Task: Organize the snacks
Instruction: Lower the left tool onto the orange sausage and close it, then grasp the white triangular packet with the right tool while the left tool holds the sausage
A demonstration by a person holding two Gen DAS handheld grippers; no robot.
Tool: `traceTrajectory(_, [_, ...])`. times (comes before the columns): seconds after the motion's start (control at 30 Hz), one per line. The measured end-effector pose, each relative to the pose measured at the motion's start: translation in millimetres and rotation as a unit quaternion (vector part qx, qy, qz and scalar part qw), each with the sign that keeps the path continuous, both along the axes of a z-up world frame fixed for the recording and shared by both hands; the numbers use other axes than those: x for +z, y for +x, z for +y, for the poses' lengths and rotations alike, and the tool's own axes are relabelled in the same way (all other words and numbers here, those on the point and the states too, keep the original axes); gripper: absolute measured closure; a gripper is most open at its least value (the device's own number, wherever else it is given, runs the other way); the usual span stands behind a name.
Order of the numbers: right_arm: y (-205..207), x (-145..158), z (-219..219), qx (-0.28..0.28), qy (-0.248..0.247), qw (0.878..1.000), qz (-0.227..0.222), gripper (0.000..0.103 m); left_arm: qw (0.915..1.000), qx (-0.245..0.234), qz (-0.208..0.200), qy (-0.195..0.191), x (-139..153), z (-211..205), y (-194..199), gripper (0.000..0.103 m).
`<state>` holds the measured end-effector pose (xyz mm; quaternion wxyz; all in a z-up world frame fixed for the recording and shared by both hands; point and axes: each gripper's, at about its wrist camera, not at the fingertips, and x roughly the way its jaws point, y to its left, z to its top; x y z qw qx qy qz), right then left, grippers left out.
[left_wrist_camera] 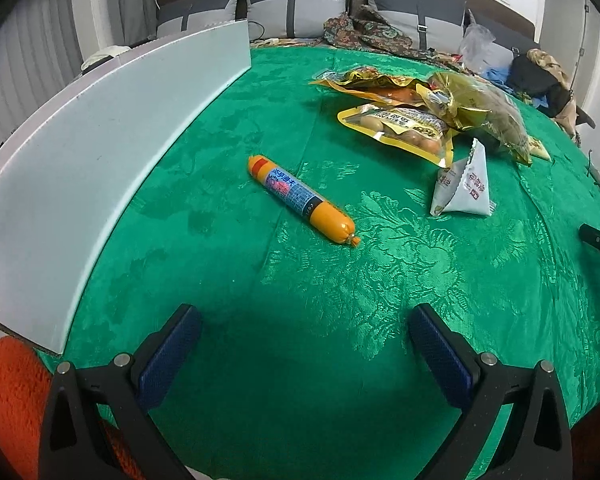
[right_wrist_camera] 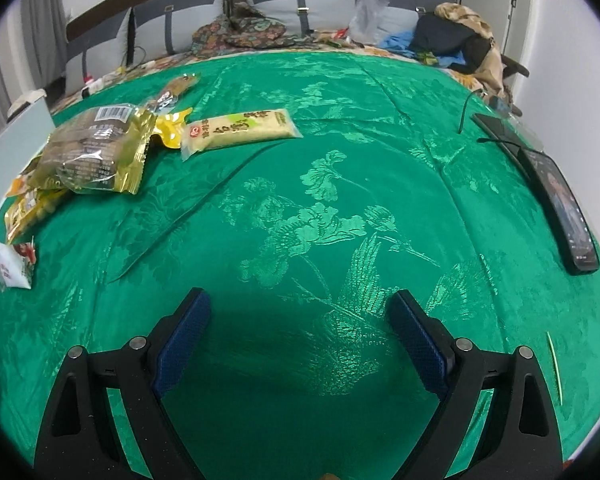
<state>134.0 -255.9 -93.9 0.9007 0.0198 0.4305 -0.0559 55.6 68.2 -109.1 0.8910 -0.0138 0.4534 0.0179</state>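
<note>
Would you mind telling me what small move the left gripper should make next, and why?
Probably ease the left gripper forward toward the orange sausage. It lies alone on the green cloth, apart from the snack pile, and the jaws are open and empty, so it looks the easiest first pick.

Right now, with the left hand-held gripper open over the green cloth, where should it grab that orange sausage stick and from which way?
Grip the sausage stick across its labelled middle, coming down from above with the left hand-held gripper turned so the fingers straddle its width. It lies flat and alone on the green cloth, angled diagonally, with tapered, slippery-looking ends.
</note>
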Motion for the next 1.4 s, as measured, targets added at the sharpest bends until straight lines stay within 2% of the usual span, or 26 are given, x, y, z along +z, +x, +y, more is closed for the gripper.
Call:
traceTrajectory(0.27, [2, -1, 0, -0.001, 0.0, 1.0, -0.001, 0.009, 0.9997, -0.012, 0.019, -0.006, 2, 5, 3, 0.0])
traceTrajectory(0.37, [2, -1, 0, -0.001, 0.001, 1.0, -0.001, 0.009, 0.999, -0.002, 0.032, -0.03, 5, 13, 7, 0.0])
traceTrajectory(0.47, [2, -1, 0, 0.0, 0.0, 1.0, -0.001, 0.009, 0.9957, 0.019, 0.052, -0.074, 10, 29, 29, 0.0])
traceTrajectory(0.53, [2, -1, 0, -0.001, 0.0, 1.0, -0.001, 0.009, 0.9936, 0.035, 0.06, -0.09, 15, 37, 46, 0.0])
traceTrajectory(0.63, [2, -1, 0, -0.001, 0.0, 1.0, -0.001, 0.009, 0.9918, 0.049, 0.076, -0.091, 20, 41, 78, 0.001])
traceTrajectory(0.67, [2, -1, 0, -0.001, 0.0, 1.0, -0.001, 0.009, 0.9918, 0.044, 0.094, -0.075, 16, 37, 90, 0.005])
traceTrajectory(0.7, [2, -1, 0, -0.001, 0.0, 1.0, -0.001, 0.009, 0.9919, 0.038, 0.103, -0.063, 14, 33, 96, 0.016])
traceTrajectory(0.73, [2, -1, 0, -0.001, 0.0, 1.0, -0.001, 0.009, 0.993, 0.031, 0.109, -0.032, 12, 26, 99, 0.018])
traceTrajectory(0.77, [2, -1, 0, -0.001, 0.0, 1.0, -0.001, 0.009, 0.9941, 0.014, 0.108, -0.002, 12, 19, 101, 0.03])
traceTrajectory(0.8, [2, -1, 0, -0.001, 0.0, 1.0, -0.001, 0.009, 0.9953, -0.003, 0.096, 0.002, 15, 15, 98, 0.056])
traceTrajectory(0.87, [2, -1, 0, -0.001, 0.0, 1.0, -0.001, 0.009, 0.9951, -0.026, 0.096, 0.004, 19, 14, 90, 0.087])
traceTrajectory(0.9, [2, -1, 0, -0.001, 0.001, 1.0, -0.001, 0.009, 0.9949, -0.03, 0.096, -0.007, 20, 18, 87, 0.088])
traceTrajectory(0.97, [2, -1, 0, -0.001, 0.0, 1.0, -0.001, 0.009, 0.9919, -0.039, 0.094, -0.077, 20, 38, 75, 0.088])
traceTrajectory(1.03, [2, -1, 0, -0.001, 0.0, 1.0, -0.001, 0.009, 0.9887, -0.05, 0.09, -0.11, 19, 50, 63, 0.088])
traceTrajectory(1.07, [2, -1, 0, -0.001, 0.0, 1.0, -0.001, 0.009, 0.9882, -0.058, 0.088, -0.111, 19, 52, 59, 0.088])
traceTrajectory(1.23, [2, -1, 0, -0.001, 0.0, 1.0, -0.001, 0.009, 0.9898, -0.083, 0.089, -0.075, 19, 40, 60, 0.085])
traceTrajectory(1.4, [2, -1, 0, 0.0, 0.0, 1.0, -0.001, 0.009, 0.9916, -0.095, 0.088, -0.004, 17, 20, 71, 0.085])
